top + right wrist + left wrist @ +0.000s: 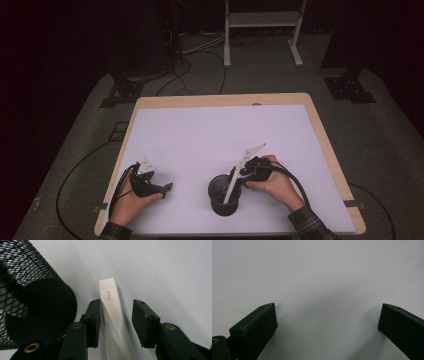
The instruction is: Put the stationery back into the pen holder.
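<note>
A white glue stick (113,312) is seen between the right hand-held gripper (116,322) jaws, a gap beside one pad, leaning into the black mesh cup (224,194); release remains. The left hand-held gripper (327,322) rests released on the bench (200,135).

The high view looks forward and down from above the person's side, taking in the whole bench (200,130) and the floor beyond. The left gripper view sits low and close, facing bare white bench surface between its own jaws. The right gripper view, equally close, shares the black mesh cup (32,305) and the white stick (112,310) with the high view.
</note>
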Motion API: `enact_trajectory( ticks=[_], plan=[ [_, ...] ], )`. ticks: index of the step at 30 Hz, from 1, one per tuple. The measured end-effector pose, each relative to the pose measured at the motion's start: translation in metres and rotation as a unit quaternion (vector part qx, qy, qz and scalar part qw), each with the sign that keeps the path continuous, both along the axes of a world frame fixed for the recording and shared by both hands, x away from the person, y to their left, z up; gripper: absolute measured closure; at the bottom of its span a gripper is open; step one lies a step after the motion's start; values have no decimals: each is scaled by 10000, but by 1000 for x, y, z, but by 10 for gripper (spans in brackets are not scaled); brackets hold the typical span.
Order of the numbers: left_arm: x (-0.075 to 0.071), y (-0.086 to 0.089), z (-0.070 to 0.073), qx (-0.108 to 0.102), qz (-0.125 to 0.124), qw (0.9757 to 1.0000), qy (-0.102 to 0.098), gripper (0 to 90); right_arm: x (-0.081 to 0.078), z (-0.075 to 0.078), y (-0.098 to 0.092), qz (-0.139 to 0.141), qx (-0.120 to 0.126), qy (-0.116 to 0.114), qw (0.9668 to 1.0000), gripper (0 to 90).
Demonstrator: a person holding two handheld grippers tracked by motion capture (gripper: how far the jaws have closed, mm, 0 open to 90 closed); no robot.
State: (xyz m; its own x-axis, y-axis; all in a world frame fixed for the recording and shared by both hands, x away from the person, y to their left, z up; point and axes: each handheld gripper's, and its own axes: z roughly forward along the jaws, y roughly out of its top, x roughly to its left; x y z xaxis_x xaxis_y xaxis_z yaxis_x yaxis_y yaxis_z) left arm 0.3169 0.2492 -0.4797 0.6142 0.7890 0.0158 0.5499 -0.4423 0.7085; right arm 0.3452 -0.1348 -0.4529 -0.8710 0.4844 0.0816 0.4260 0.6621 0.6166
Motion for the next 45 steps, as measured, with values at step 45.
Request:
enact_trajectory(
  ticks=[45],
  plan=[
    [0,0,0,14,-8,10000,3,11,23,-12,2,-260,194,-18,9995,704]
  ],
)
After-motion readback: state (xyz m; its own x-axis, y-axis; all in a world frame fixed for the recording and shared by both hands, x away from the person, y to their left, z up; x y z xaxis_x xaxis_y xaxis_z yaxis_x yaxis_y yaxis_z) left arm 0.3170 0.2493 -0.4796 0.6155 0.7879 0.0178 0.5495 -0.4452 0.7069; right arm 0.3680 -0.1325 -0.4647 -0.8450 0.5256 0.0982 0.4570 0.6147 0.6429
